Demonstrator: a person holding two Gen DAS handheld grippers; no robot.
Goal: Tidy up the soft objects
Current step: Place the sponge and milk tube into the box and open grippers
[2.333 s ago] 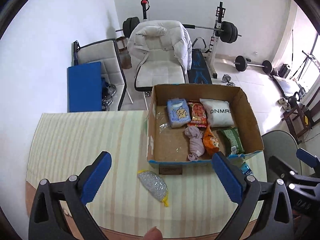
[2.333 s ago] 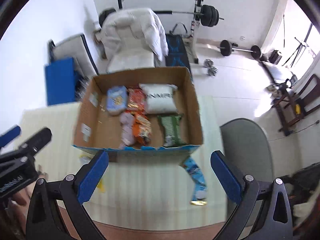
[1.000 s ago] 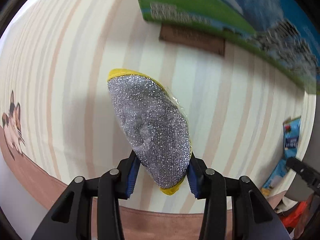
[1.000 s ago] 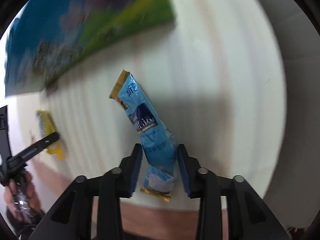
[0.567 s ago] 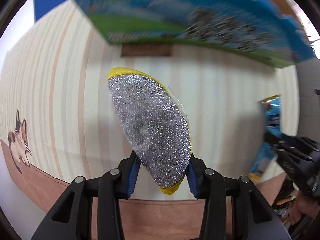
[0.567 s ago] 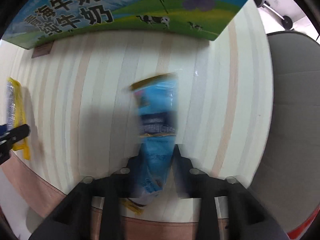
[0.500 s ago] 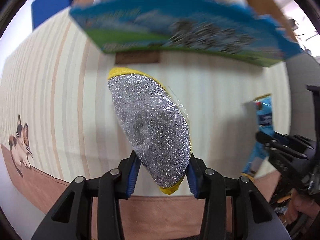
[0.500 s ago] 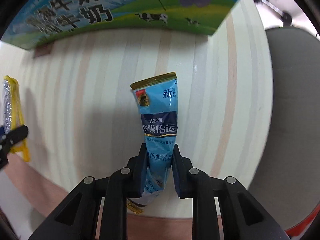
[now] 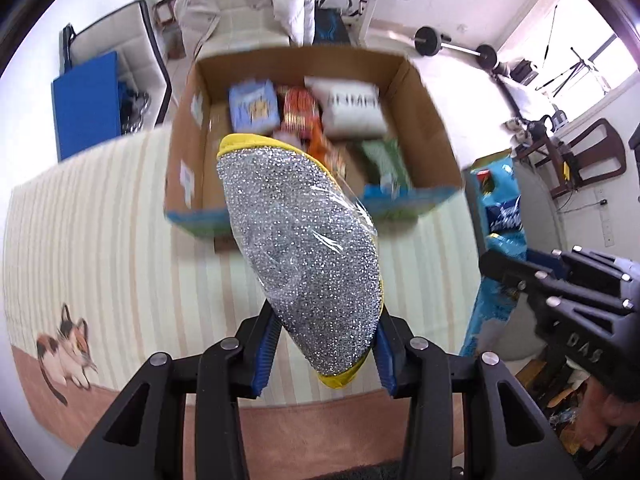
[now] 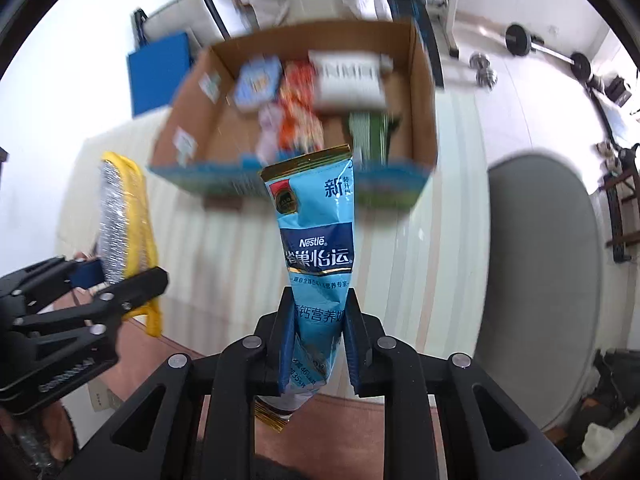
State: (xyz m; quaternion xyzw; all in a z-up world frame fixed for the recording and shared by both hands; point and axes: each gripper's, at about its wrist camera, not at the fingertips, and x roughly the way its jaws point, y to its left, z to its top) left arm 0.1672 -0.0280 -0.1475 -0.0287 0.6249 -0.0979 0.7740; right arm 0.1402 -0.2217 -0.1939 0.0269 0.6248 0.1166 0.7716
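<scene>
My left gripper [image 9: 326,350] is shut on a silver glitter scrub pad with a yellow rim [image 9: 300,248], held up above the striped tablecloth [image 9: 100,220]. In the right wrist view that pad [image 10: 118,220] and the left gripper [image 10: 120,276] show at the left. My right gripper [image 10: 318,344] is shut on a light blue Nestle sachet [image 10: 316,236], also lifted clear of the cloth. From the left wrist camera, the sachet [image 9: 500,216] and the right gripper [image 9: 516,276] appear at the right. Behind both stands an open cardboard box [image 9: 424,92], also in the right wrist view [image 10: 422,92], holding several packets.
A grey chair seat [image 10: 540,280] lies right of the table. Behind the box stand a chair draped with a white jacket [image 9: 244,0], a blue panel [image 9: 88,104] and a weight bench with barbells [image 9: 452,46]. The cloth's near edge [image 9: 240,412] shows brown, with a cat print [image 9: 64,352].
Both grippers have risen from the tablecloth with their loads, and the views now look down into the open box. The right gripper's jaws closed onto the sachet over this time.
</scene>
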